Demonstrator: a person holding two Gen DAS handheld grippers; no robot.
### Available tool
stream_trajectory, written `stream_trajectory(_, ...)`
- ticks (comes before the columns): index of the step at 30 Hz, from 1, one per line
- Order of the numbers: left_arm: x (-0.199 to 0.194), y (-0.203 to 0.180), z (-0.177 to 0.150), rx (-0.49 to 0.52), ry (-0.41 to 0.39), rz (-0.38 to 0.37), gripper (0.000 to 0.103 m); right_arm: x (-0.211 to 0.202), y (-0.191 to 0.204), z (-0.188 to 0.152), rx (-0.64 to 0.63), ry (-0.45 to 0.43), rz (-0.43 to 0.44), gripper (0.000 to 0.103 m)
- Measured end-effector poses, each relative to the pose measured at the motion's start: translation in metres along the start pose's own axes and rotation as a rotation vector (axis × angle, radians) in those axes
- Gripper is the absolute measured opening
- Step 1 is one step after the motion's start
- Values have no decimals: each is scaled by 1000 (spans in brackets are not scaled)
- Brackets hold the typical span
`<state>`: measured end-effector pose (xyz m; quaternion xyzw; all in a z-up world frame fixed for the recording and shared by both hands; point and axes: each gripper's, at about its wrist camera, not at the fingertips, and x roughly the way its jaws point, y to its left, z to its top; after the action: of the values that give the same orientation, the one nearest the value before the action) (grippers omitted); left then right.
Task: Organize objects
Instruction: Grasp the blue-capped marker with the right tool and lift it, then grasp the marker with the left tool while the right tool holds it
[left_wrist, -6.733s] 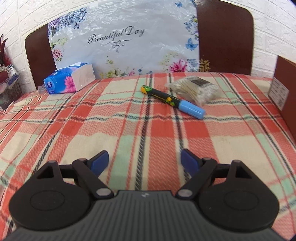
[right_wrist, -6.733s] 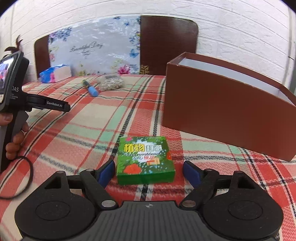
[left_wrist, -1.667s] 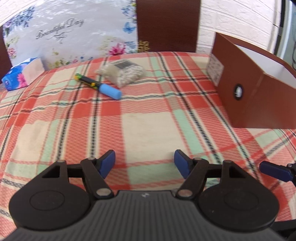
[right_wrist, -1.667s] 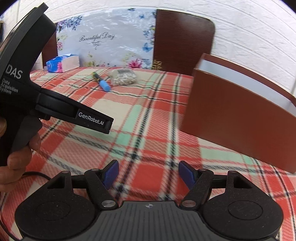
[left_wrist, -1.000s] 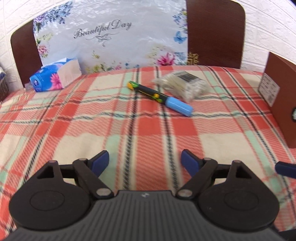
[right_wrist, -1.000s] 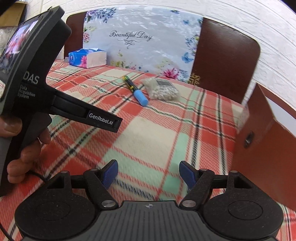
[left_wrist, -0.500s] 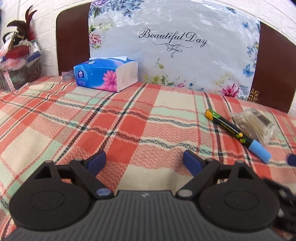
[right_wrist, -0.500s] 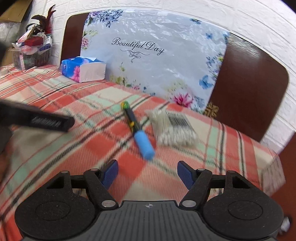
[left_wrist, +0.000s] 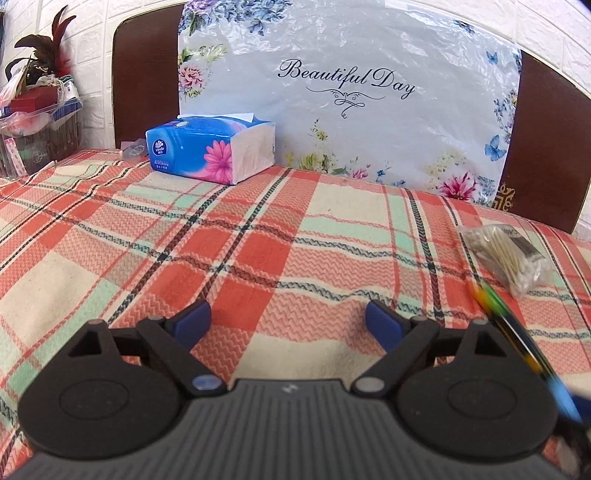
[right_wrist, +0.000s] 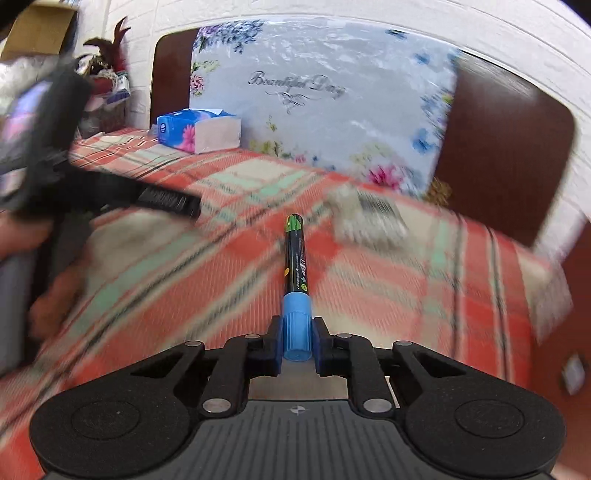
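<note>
Blue-capped and black-barrelled, the marker (right_wrist: 295, 280) is clamped by its cap between the right claw (right_wrist: 296, 343) fingers, its green and yellow end pointing to 12 o'clock above the table (left_wrist: 258, 258). In the left wrist view the marker is a blurred streak at 4 o'clock. A clear plastic bag of cotton swabs (left_wrist: 506, 254) lies on the red, cream and mint plaid cloth at 2 o'clock of the left claw (left_wrist: 288, 321), whose blue pads stand wide apart with nothing between them. At 11 o'clock a soft blue tissue pack (left_wrist: 210, 147) with a pink flower sits with white tissue poking from its top slot. Behind it leans a glossy floral sheet (left_wrist: 351, 96) lettered "Beautiful Day". Most of the right wrist view is motion-smeared, so the swab bag there is only a pale blur.
</note>
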<state>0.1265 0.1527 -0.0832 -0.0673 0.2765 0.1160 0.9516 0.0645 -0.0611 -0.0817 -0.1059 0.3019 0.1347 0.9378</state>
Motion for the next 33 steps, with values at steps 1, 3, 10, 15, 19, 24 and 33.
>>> stream_trajectory(1, 0, 0, 0, 0, 0, 0, 92, -12, -4, -9, 26, 6, 4, 16)
stream_trajectory(3, 1, 0, 0, 4, 4, 1, 92, -35, -13, -28, 101, 20, 6, 16)
stream_trajectory(10, -29, -24, -1, 3, 132, -79, 91, -75, -46, -64, 370, 36, 93, 16)
stream_trajectory(15, -67, -83, -14, 14, 319, -400, 85, -67, -79, -79, 639, 26, 230, 15)
stream_trajectory(19, -75, -127, -26, 74, 416, -465, 84, -71, -83, -89, 685, -5, 275, 15)
stream_trajectory(24, -81, -161, -34, 184, 395, -433, 49, -85, -90, -93, 667, -57, 322, 15)
stream_trajectory(33, -121, -181, 5, 139, 302, -553, 25, -125, -101, -77, 529, -211, 264, 16)
